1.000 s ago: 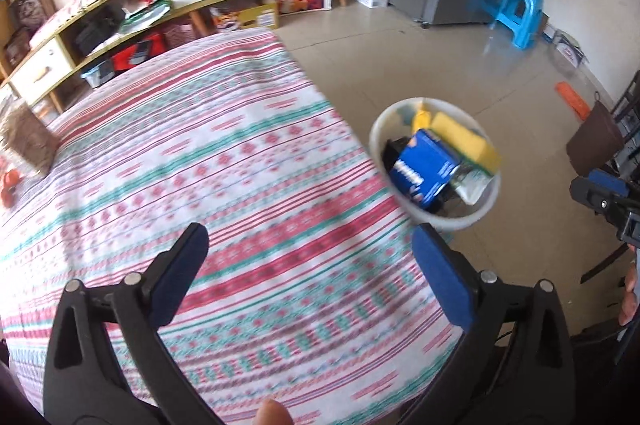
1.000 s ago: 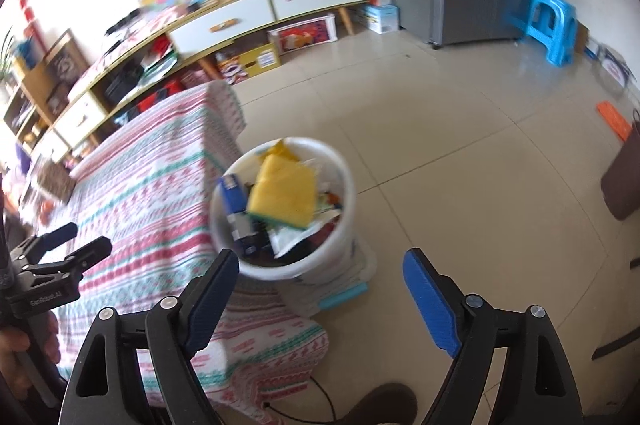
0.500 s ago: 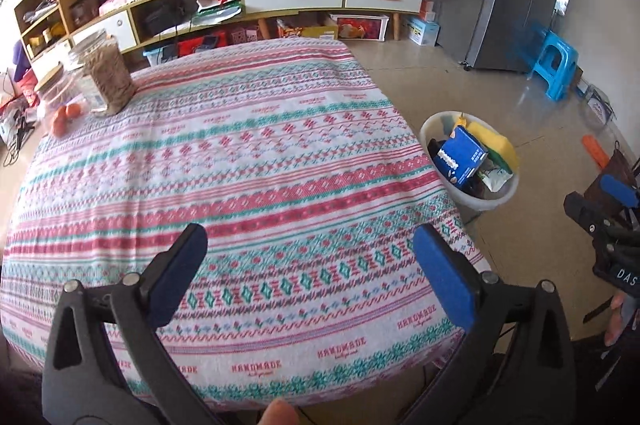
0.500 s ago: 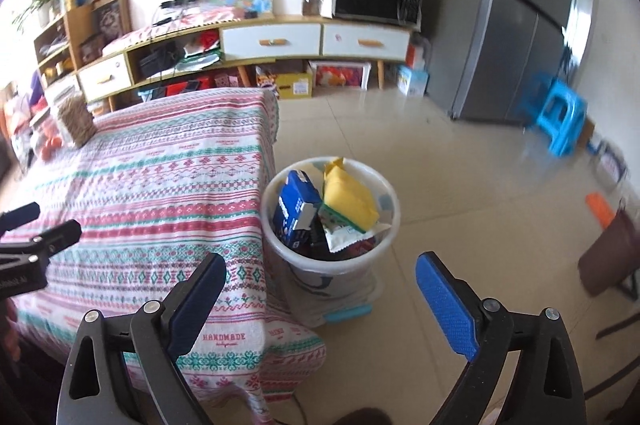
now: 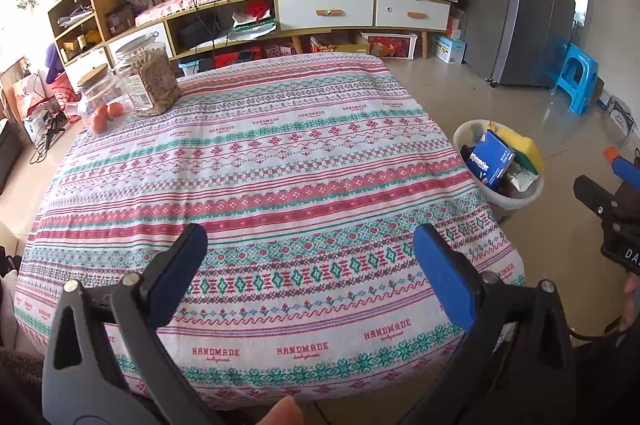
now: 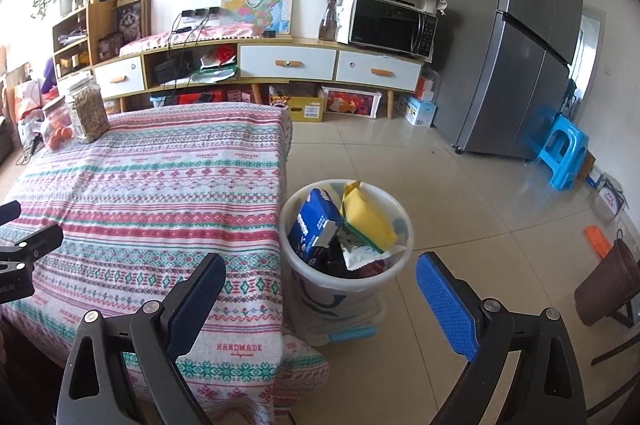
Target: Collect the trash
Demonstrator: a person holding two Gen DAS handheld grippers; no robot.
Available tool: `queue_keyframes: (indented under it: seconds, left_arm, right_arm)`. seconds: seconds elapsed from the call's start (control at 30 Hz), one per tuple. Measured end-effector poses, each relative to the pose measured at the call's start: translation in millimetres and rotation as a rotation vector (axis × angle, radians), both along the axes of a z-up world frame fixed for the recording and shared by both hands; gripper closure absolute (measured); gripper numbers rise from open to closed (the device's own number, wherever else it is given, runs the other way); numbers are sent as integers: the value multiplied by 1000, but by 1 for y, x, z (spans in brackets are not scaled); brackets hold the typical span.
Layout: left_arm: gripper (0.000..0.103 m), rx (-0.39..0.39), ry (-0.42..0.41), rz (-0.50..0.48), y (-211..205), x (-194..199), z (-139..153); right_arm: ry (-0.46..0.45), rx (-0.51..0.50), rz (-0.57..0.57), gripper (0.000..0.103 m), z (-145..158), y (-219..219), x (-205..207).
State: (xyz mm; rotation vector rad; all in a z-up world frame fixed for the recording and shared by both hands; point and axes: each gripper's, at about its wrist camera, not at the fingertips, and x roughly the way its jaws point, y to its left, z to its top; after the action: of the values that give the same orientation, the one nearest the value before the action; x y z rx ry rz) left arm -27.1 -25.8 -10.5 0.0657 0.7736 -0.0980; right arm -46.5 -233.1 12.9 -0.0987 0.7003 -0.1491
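Observation:
A white bin [image 6: 394, 221] stands on the floor by the table's right side, filled with a blue box [image 6: 314, 227], a yellow packet [image 6: 366, 219] and other wrappers. The left wrist view shows the same bin [image 5: 464, 135] off the table's right edge. My left gripper [image 5: 308, 257] hangs open above the near part of the patterned tablecloth [image 5: 256, 161], nothing between its blue pads. Well back from the bin and above the floor, my right gripper [image 6: 320, 281] stands open and empty. Its body [image 5: 616, 209] shows at the right edge of the left wrist view.
Two glass jars [image 5: 132, 85] stand at the table's far left corner, one with oranges. A long low cabinet [image 6: 288, 65] with a microwave [image 6: 394, 25] lines the back wall. A grey fridge [image 6: 516, 45], a blue stool [image 6: 562, 155] and a brown pot [image 6: 608, 285] stand to the right.
Both grippers pulled back from the bin and rolled level; the whole table and jars came into view. The right gripper's jaws widened a little. Nothing was grasped.

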Motion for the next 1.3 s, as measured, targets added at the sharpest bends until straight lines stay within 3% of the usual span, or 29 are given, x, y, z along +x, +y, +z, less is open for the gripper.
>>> queue_keyframes:
  seconds: [1.3]
  left_arm:
    - [1, -17, 14, -12, 3, -1, 1]
  right_arm:
    - [15, -18, 14, 5, -6, 8, 0]
